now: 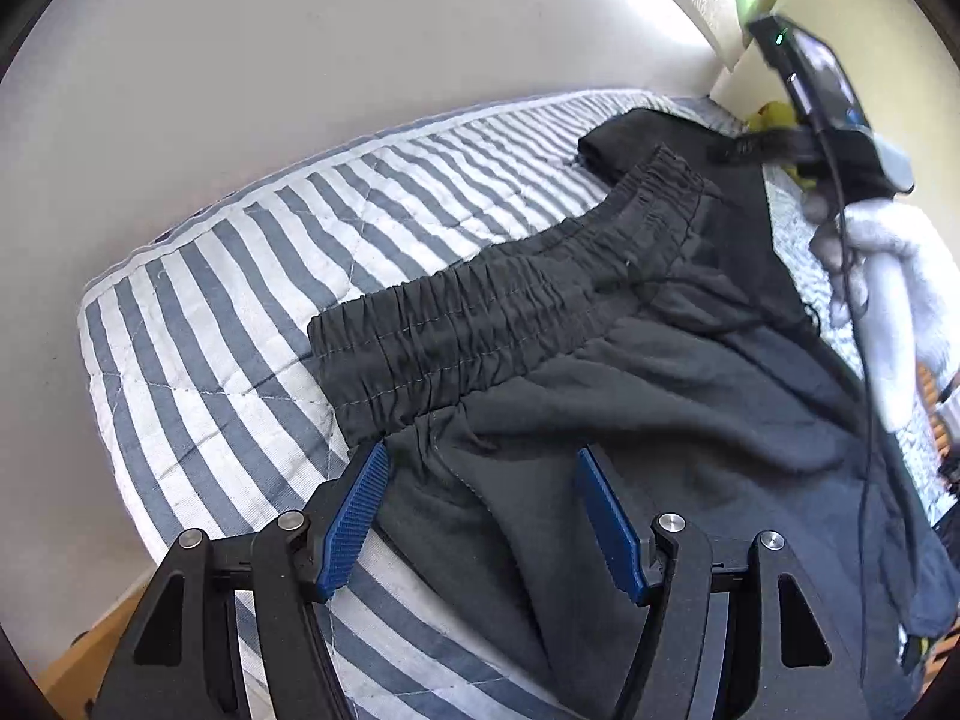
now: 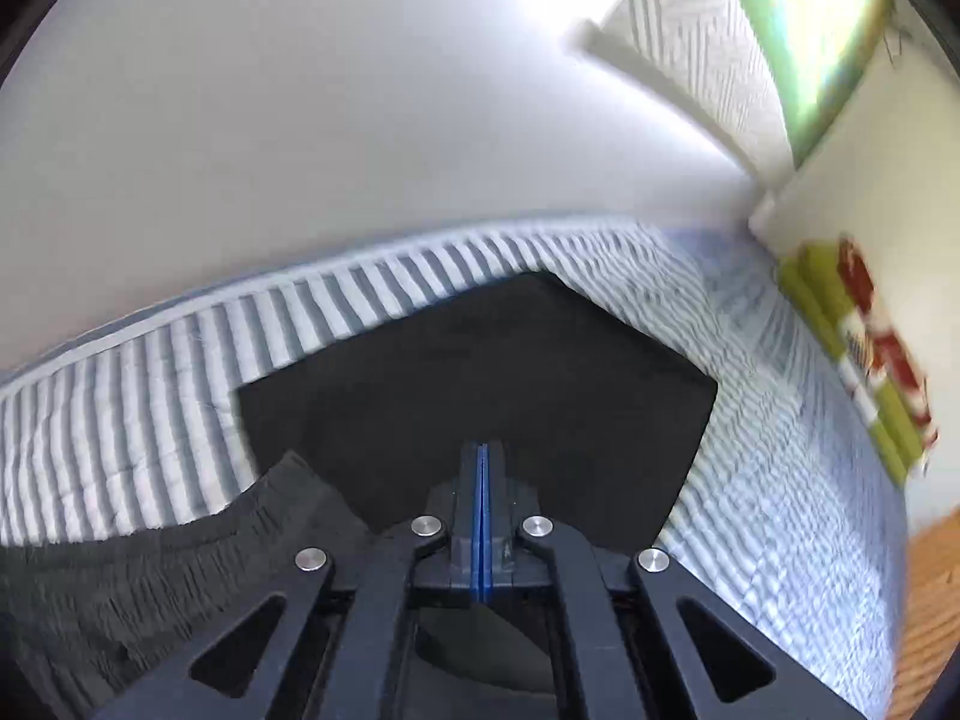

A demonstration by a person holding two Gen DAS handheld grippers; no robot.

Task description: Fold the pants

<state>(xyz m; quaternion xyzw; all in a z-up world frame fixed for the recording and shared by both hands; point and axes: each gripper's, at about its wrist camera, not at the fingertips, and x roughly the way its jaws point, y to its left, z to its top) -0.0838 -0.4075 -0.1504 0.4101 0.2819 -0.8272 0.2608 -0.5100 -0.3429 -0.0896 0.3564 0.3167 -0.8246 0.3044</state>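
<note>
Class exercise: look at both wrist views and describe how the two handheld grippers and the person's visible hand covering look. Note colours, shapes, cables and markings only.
Left gripper: black angular linkage arms with triangular cut-outs, round silver pivot pins, and ribbed blue pads on the fingers. Right gripper: the same black frame, silver pins and blue pads. Seen from the left wrist, it carries a black box with a small green light, thin black cables trailing down, and a white glove on the hand.

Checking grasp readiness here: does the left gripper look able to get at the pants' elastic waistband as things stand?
Probably yes. The left gripper is open above the pants, and the waistband lies just ahead on the striped bedcover, with nothing covering it.
</note>
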